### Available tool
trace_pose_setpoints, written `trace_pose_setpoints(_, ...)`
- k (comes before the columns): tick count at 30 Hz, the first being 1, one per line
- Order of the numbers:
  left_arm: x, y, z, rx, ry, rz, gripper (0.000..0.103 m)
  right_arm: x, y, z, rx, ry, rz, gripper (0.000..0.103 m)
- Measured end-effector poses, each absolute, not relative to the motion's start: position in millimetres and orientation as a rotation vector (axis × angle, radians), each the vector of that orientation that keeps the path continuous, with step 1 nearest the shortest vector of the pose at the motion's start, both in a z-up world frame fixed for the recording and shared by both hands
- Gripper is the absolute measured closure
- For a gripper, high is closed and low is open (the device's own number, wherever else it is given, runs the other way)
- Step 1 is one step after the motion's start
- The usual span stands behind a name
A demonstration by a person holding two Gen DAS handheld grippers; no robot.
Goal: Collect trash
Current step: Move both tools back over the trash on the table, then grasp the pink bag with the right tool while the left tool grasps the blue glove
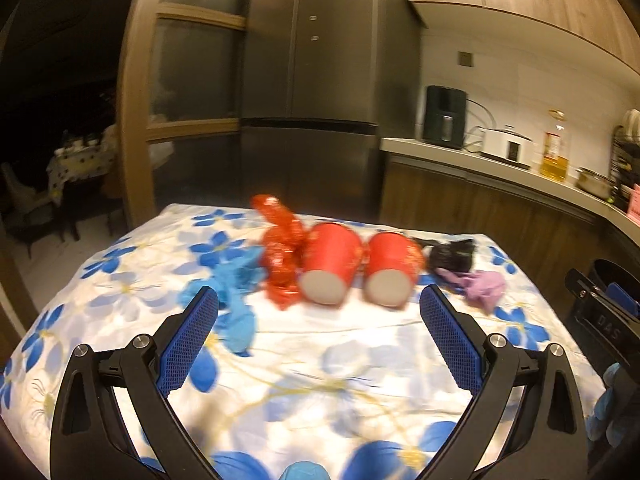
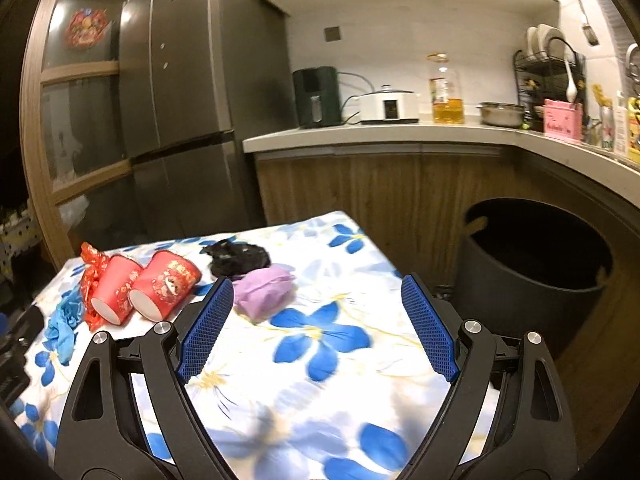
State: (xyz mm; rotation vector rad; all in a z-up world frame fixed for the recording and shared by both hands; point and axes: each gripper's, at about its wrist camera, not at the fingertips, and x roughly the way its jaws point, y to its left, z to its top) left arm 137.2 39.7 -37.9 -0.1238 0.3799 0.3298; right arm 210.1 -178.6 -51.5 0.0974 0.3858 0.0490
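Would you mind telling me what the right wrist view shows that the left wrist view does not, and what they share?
Only the right wrist view shows the whole black bin standing on the floor beside the table, plus the pink box and dish rack clearly. Only the left wrist view shows the dim room with a second covered table. Both show the flowered tablecloth, two red paper cups lying on their sides, red wrapper, blue glove, black bag and purple wad. Left gripper and right gripper are open and empty.

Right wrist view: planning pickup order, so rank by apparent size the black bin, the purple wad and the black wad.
1. black bin, clearly largest.
2. purple wad and black wad look alike; purple is nearer, so unranked.
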Motion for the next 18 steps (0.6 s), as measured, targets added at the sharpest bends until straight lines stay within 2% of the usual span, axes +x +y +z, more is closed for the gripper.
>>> trace_pose_setpoints(12, 140, 96, -43, -0.158, 0.380, 0.459, 0.006, 275, -147, -75, 0.107, 0.457, 0.034, 0.019)
trace_pose_setpoints(17, 146, 108, -44, -0.161, 0.385, 0.492, 0.006, 294, -140, -82, 0.102, 0.488, 0.033, 0.026)
trace_pose_setpoints(18, 147, 110, -44, -0.162, 0.382, 0.499, 0.006, 299, -138, -87, 0.096, 0.511, 0.032, 0.030)
